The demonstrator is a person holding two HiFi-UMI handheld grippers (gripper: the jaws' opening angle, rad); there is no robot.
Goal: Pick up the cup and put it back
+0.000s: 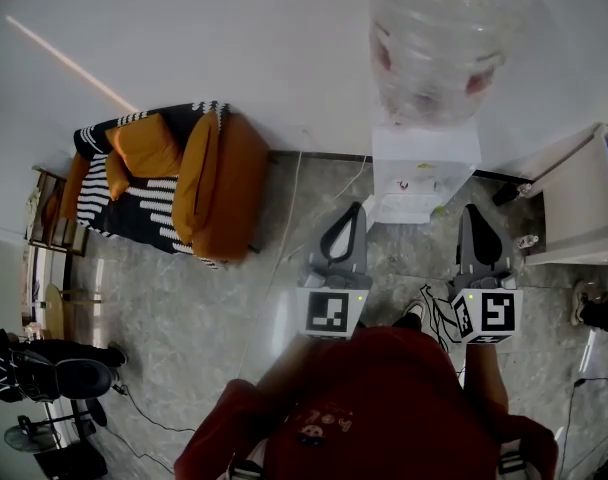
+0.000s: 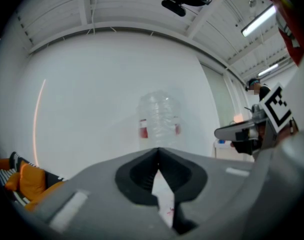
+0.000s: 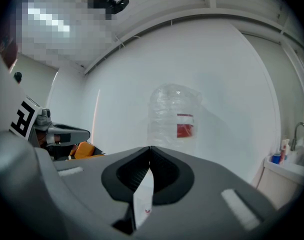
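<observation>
No cup is found in any of the three views, so its place cannot be told (if it stands at the water dispenser [image 1: 424,173], it is hidden or too small to be made out). Nothing is held: the left gripper [image 1: 353,208] is seen in its own view with its jaw tips pressed together and only the dispenser's white front showing through the gap below them, and the right gripper [image 1: 473,209] is closed tip to tip in the same way, with nothing between. With empty, closed tongs and no cup in sight, the scene is judged to fit two stages alike: the cup yet to be lifted, or the cup already set back and let go. Which of these holds is not settled by the pictures.

Both grippers are held level and side by side in front of the person's body, above the grey floor [image 1: 184,308], and are pointed at the dispenser with its large clear bottle [image 1: 434,38]. They are kept well apart from it, one toward each side of its front. An orange and striped sofa [image 1: 174,178] is seen off to the left
</observation>
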